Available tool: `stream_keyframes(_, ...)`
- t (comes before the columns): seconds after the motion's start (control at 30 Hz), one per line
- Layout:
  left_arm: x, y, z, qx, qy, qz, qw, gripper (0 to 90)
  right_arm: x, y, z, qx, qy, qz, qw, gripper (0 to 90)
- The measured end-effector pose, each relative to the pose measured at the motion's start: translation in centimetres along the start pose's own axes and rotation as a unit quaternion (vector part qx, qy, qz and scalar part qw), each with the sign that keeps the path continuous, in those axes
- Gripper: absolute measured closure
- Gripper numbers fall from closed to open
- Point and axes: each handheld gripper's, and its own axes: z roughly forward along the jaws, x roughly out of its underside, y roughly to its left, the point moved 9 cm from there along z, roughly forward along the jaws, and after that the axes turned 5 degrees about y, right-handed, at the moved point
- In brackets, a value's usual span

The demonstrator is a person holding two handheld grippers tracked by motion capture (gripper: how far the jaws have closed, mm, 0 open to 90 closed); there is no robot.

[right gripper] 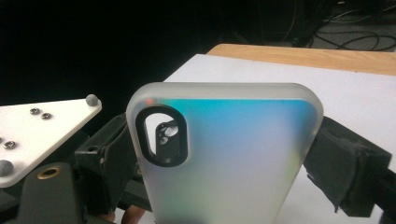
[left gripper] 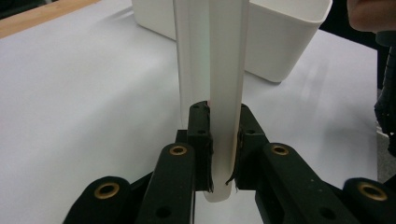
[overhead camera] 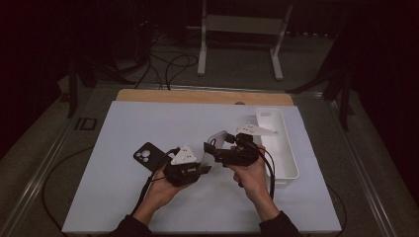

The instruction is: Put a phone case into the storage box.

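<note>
The left gripper (left gripper: 223, 154) is clamped on the thin edge of a frosted phone case (left gripper: 212, 84), pads pressing both faces at its lower end. From that grip the case's long axis runs straight away from the jaws, standing up off the white mat (overhead camera: 123, 197). The case is held in the air above the mat's middle, between the two hands.

The right gripper (overhead camera: 217, 148) faces the case's broad back, jaws wide apart and straddling its width; in the right gripper view one padded finger (right gripper: 348, 172) sits just beside the case's edge (right gripper: 224, 154), and contact cannot be confirmed. The camera cut-out lies toward the case's far end.

Judgement: the right gripper is the nearer free tool, and any transfer depends on closing across the case's short axis.

Farther off lie a black phone case (overhead camera: 148, 155) on the mat and a white bin (overhead camera: 284, 148) at its right edge.
</note>
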Motion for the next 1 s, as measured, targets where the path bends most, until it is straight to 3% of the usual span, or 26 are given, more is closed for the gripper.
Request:
stream_keyframes(0.23,-0.1,-0.1,0.0,0.001,-0.002,0.003,1.0000,77.5,0.0,0.3,0.0,0.006,-0.001,-0.018,0.9998,16.8)
stream_keyframes(0.47,-0.5,0.6,-0.8,-0.016,-0.015,-0.004,0.9998,49.4,-0.1,0.1,-0.1,0.012,-0.006,-0.015,0.9998,16.8)
stream_keyframes(0.5,-0.5,0.7,-0.9,-0.018,-0.016,-0.005,0.9997,49.4,-0.1,0.1,-0.1,0.012,-0.006,-0.015,0.9998,16.8)
stream_keyframes(0.6,-0.7,1.2,-1.5,-0.037,-0.027,-0.005,0.9989,41.8,-0.1,-0.1,-0.2,0.016,-0.006,-0.016,0.9997,16.8)
stream_keyframes(0.67,-0.8,1.6,-1.9,-0.069,-0.032,-0.003,0.9971,31.0,-0.1,-0.2,-0.3,0.018,-0.006,-0.015,0.9997,16.8)
stream_keyframes(0.77,-0.8,2.1,-2.4,-0.088,-0.032,-0.006,0.9956,18.3,0.0,-0.4,-0.3,0.020,-0.006,-0.013,0.9997,16.8)
stream_keyframes(0.97,-0.7,2.7,-3.1,-0.103,-0.036,-0.010,0.9940,10.2,0.1,-0.5,-0.3,0.020,-0.006,-0.008,0.9998,16.8)
stream_keyframes(1.0,-0.6,3.0,-3.5,-0.113,-0.036,-0.010,0.9929,10.2,0.1,-0.5,-0.3,0.020,-0.006,-0.009,0.9997,16.8)
